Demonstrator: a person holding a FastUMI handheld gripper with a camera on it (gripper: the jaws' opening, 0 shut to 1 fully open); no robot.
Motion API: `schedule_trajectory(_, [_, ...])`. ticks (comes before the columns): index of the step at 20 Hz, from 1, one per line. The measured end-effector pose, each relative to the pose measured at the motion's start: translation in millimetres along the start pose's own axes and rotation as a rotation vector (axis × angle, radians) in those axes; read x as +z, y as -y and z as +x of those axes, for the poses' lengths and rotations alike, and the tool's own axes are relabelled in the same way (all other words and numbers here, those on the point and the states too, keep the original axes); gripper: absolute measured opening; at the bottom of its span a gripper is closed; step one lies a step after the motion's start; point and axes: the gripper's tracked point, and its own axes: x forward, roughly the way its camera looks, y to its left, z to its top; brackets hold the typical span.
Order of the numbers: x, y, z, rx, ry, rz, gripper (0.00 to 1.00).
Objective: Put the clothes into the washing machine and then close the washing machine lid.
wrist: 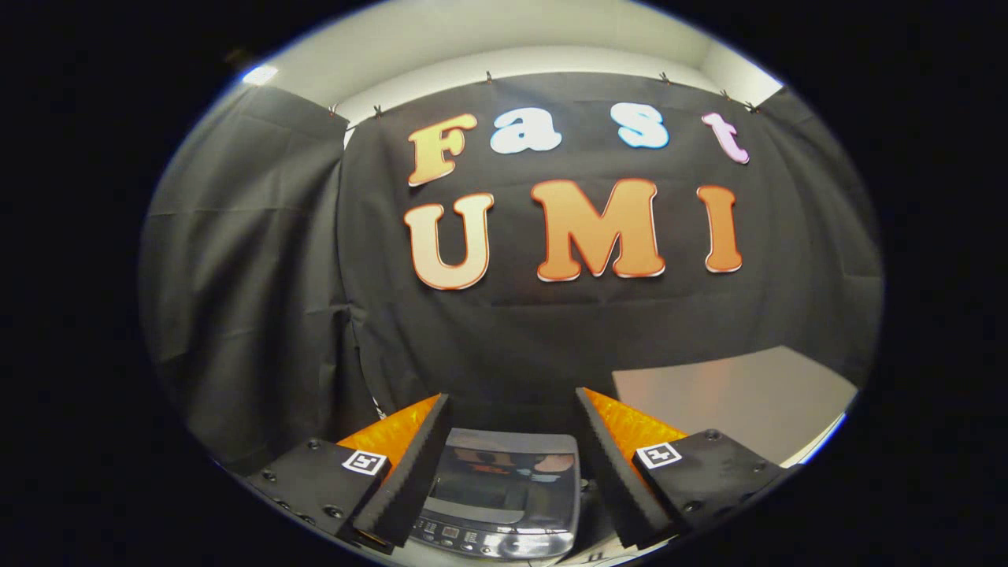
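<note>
A small top-loading washing machine (500, 492) sits low between my two fingers, its dark glossy lid (504, 472) lying flat and shut, with a strip of buttons along its near edge. My gripper (512, 409) hovers above it, open, nothing between the fingers. The fingertips point over the machine toward the black cloth wall.
A grey table top (732, 398) stretches to the right beyond the right finger. Black cloth walls (260, 315) close off the back and the left side, close behind the machine.
</note>
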Motion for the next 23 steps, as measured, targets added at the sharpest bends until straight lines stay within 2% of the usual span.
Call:
schedule_trajectory(5, [31.8,36.4,-98.2,0.031,0.049,-0.001,0.99])
schedule_trajectory(8, [39.2,60.4,-134.7,0.031,0.068,0.001,0.99])
schedule_trajectory(10, [59.7,72.2,-158.3,0.024,0.082,0.001,0.99])
schedule_trajectory(14, [71.4,77.8,-175.7,0.01,0.087,0.004,0.99])
schedule_trajectory(23, [84.7,48.6,-196.0,0.01,0.132,0.003,0.99])
